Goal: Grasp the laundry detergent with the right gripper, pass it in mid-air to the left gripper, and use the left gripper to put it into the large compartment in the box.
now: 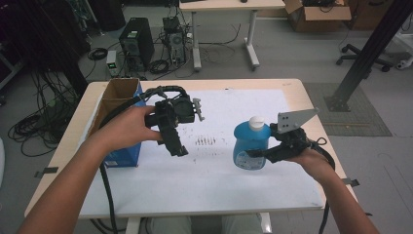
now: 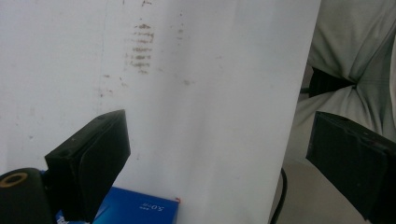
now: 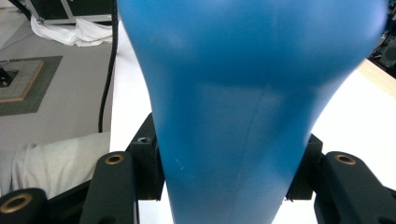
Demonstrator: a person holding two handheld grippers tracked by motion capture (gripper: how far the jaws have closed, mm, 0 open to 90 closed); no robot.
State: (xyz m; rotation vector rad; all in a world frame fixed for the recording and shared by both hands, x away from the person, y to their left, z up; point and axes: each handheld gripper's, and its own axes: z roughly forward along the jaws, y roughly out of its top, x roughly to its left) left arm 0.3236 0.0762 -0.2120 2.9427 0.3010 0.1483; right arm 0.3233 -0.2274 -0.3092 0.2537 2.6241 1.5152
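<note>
A blue bottle [image 1: 249, 145] with a white cap hangs upright just above the right half of the white mat [image 1: 219, 187]. My right gripper [image 1: 260, 155] is shut on its lower body from the right side. In the right gripper view the bottle [image 3: 252, 70] bulges out above the two jaws of that gripper [image 3: 229, 175], whose pads press on its narrow part. My left gripper [image 1: 182, 141] is held in the air over the mat's left half, pointing down and back toward the person. In its own view my left gripper [image 2: 219, 154] stands wide open with nothing between its jaws.
An open blue cardboard box [image 1: 122, 100] stands along the table's left edge; its corner [image 2: 140, 207] sits under the left jaw. Dark smudges [image 1: 207, 141] mark the mat's middle. Beyond the table are a computer tower [image 1: 136, 41], floor cables and a second table [image 1: 229, 6].
</note>
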